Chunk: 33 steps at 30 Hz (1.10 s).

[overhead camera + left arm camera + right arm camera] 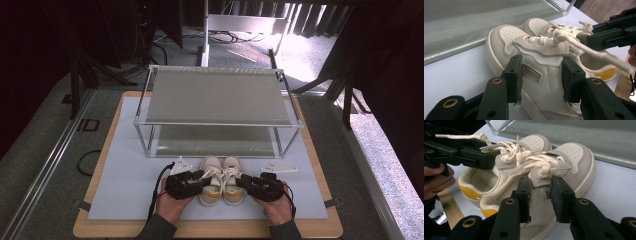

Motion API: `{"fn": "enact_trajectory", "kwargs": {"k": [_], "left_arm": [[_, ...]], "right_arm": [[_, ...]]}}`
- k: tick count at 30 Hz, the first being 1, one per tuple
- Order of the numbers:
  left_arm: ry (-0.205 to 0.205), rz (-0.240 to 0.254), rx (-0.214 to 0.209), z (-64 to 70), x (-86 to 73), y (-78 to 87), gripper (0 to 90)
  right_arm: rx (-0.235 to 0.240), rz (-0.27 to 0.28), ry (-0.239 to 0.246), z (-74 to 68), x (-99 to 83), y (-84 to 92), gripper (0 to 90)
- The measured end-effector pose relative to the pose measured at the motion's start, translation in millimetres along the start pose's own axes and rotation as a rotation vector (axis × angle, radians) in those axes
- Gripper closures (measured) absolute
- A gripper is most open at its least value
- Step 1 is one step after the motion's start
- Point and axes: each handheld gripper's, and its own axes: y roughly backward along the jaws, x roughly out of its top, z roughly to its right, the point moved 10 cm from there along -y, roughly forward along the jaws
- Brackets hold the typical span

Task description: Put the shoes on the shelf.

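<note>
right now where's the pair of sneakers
In the high view the pair of sneakers sits on the white mat at the table's near edge, just before the metal rack, between the left gripper and right gripper.

1. Wooden worktop (100, 210) covered by a pale blue mat (125, 185).
2. Two-tier metal-framed rack (217, 95) stands at the mat's far half.
3. Grey carpet floor (35, 150); cables (220, 36) lie beyond the rack.
4. Dark curtains (40, 50) at the sides; bright daylight far right (310, 45).

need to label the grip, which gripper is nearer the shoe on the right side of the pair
Right. The right gripper pinches that right shoe at its side wall; the left gripper grips the left shoe, one shoe away.
</note>
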Motion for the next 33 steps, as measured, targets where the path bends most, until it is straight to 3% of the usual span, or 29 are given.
{"fn": "enact_trajectory", "kwargs": {"k": [9,15,33], "left_arm": [[0.018,0.029,0.002,-0.3,9.0,-2.2,56.5],[0.026,0.064,0.012,-3.9,23.1,-4.8,56.5],[0.022,0.127,0.051,-24.5,46.9,-19.4,56.6]], "right_arm": [[0.004,0.028,-0.018,3.8,7.5,3.1,69.9],[0.000,0.063,-0.021,10.2,20.8,4.0,70.0],[-0.019,0.145,-0.020,29.2,49.5,-7.6,70.1]]}}
